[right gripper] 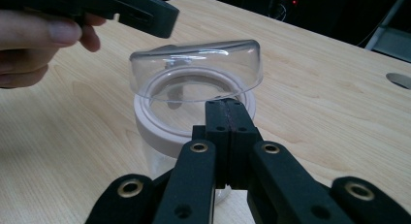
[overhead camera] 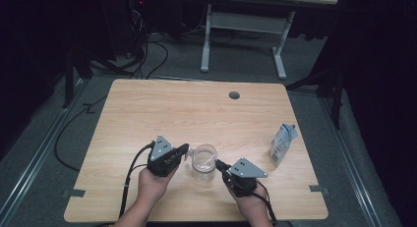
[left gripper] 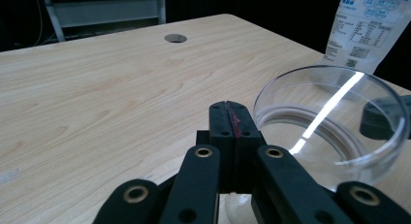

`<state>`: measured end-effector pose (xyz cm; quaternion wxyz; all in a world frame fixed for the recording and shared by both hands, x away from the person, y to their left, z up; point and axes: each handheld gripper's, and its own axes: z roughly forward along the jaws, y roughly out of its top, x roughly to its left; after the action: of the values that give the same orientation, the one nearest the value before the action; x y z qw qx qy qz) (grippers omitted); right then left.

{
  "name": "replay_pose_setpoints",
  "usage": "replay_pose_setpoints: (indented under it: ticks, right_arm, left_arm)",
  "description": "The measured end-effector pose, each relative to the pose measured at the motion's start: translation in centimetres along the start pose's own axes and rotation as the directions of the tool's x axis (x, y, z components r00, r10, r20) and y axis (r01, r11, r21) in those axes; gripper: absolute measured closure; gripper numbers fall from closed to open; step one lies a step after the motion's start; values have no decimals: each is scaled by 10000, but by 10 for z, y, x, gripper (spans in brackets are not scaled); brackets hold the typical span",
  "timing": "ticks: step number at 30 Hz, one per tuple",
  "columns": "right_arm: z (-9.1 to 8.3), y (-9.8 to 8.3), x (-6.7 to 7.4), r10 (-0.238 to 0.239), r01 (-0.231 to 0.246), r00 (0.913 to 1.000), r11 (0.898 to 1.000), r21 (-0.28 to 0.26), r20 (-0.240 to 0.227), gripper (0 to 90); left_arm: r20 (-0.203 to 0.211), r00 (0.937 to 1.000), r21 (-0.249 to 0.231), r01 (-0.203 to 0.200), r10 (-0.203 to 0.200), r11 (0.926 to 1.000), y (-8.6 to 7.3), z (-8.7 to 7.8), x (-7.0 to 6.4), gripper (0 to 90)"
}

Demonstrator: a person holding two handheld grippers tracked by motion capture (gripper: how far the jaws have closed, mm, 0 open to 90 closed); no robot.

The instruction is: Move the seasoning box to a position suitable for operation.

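High view: jar [overhead camera: 203, 164] near the bench [overhead camera: 147, 109] front edge, left hand-held gripper [overhead camera: 186, 149] and right hand-held gripper [overhead camera: 218, 163] flanking it closely; bare wood beyond; pouch [overhead camera: 282, 144] by the right edge.
Left gripper view: jaws pressed together, empty, beside the clear lid [left gripper: 334, 120].
Right gripper view: jaws pressed together, empty, at the jar's white rim [right gripper: 160, 132]; lid tilted.
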<state>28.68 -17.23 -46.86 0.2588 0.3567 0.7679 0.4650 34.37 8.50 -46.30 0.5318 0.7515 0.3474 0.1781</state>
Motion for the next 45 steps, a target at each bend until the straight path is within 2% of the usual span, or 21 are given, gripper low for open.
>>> replay_pose_setpoints:
  ticks: [7, 13, 19, 28, 36, 45]
  right_arm:
    - [-1, 1, 0, 11, -11, 10000, 10000, -78, -21, 900]
    - [-1, 1, 1, 7, -7, 10000, 10000, -68, -6, 900]
    - [0, 1, 1, 66, -66, 10000, 9999, -88, -23, 900]
    - [-2, 2, 1, 64, -64, 10000, 9999, -154, 16, 900]
    - [-3, 3, 2, 56, -58, 10000, 9998, -206, -56, 900]
    - [0, 2, 3, 86, -87, 9998, 9999, -74, -181, 900]
  left_arm:
    - [231, 9993, 60, 290, -291, 9996, -24, -17, -4, 900]
    - [653, 9970, 84, 416, -420, 9991, -38, -19, -15, 900]
    - [1028, 9944, 124, 230, -242, 9997, -39, -19, -28, 900]
    - [1270, 9917, 167, 178, -198, 9997, -36, -15, -38, 900]
    - [1373, 9905, 164, 85, -107, 9998, -32, -10, -46, 900]
    - [1394, 9902, 78, 100, -110, 9999, -30, -8, -49, 900]
